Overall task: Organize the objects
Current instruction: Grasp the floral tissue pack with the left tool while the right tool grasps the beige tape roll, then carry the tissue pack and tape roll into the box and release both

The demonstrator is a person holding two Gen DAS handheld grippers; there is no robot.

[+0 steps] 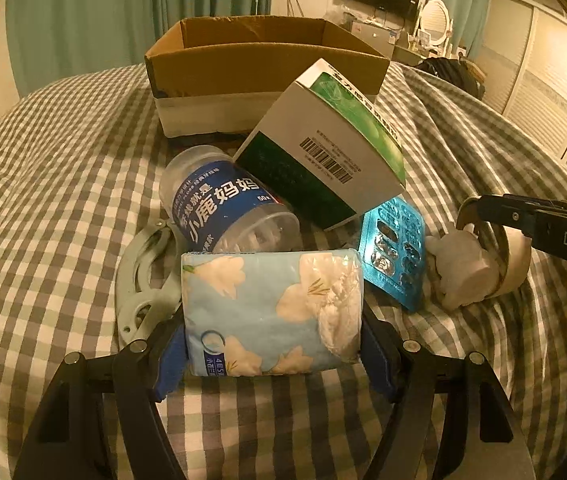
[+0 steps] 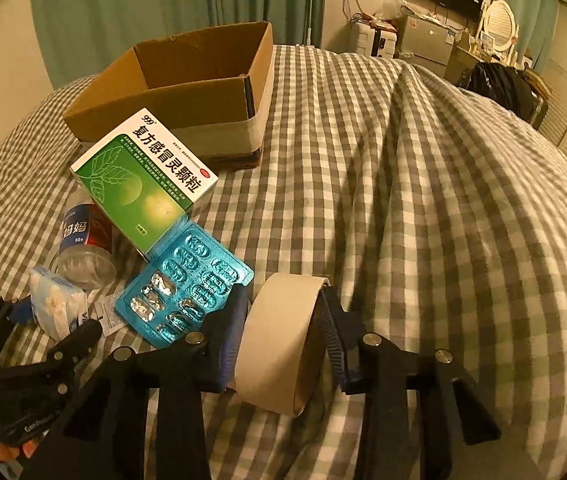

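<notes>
The left wrist view alone shows a pale green plastic clip (image 1: 145, 280) lying flat beside the clear plastic jar with a blue label (image 1: 227, 208), and a small white figurine (image 1: 463, 268) touching the roll of beige tape (image 1: 517, 258). The right wrist view alone shows the printed green face of the green-and-white medicine box (image 2: 143, 184), which leans on the jar, and part of a hand at the lower left corner.

The left gripper (image 1: 273, 340) sits low over the grey-and-white checked bedcover (image 1: 63, 200), its blue-padded fingers pressed against both sides of the light blue floral tissue pack (image 1: 271, 312). The right gripper (image 2: 283, 336) reaches forward at bed level, its fingers clamped on the tape roll. A teal foil blister sheet (image 2: 185, 284) lies between pack and roll. The open brown cardboard box (image 1: 263, 68) stands behind the pile.
</notes>
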